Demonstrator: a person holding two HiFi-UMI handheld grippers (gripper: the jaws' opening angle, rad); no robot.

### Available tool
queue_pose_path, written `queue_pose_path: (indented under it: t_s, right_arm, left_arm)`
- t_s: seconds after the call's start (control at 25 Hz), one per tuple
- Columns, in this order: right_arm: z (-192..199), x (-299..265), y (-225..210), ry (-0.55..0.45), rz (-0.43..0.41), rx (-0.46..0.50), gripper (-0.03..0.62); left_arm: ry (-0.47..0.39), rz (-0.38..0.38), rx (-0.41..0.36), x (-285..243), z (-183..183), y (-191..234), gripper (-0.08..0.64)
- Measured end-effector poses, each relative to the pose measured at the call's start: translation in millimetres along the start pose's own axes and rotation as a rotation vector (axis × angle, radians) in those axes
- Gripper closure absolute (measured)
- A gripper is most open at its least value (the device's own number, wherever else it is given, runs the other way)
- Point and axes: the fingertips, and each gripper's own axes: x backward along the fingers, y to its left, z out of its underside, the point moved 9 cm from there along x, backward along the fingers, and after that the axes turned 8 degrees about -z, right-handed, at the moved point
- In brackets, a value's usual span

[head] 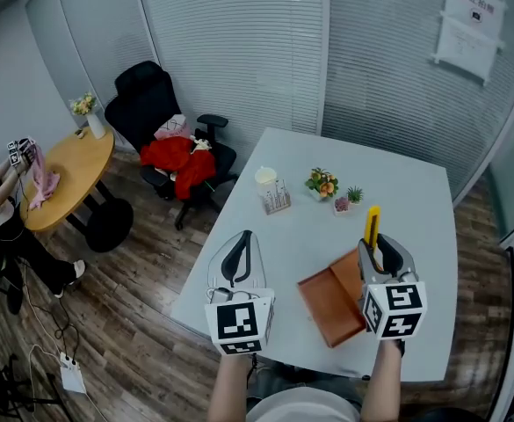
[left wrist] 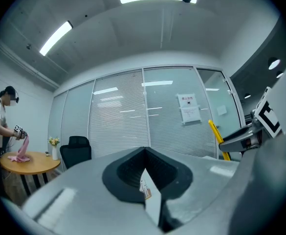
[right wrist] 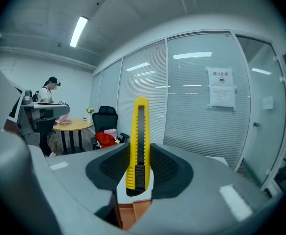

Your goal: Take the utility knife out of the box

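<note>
Right gripper jaws are clamped on the utility knife, clear of the box; left gripper jaws sit together. Grip firmly and lower it flat onto bare counter.

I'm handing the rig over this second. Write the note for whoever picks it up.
Right gripper: shut on the yellow utility knife, which is held upright and clear of the box.
Left gripper: jaws together, holding nothing of the job, at the table's near-left edge.
Brown box: lying open on the white table, under the right gripper.
Done: the knife is out of the box.
Left: probably only setting the knife down on bare table.
</note>
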Motion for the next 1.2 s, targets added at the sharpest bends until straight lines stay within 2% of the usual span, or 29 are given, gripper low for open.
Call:
queue_pose_path:
  t_s: [0.6,1.2]
  right_arm:
    - [-7.6,5.7,5.8,-0.115,0.027,0.007,0.437]
    - [-4.8,7.4,9.6,-0.137,0.028,0.020,0.439]
  left_arm:
    - [-0.011,-0.031,0.009,6.6,-3.2,7.4,0.558]
    - [-0.003,-0.033,0.016,11.0,-1.0,10.3,0.558]
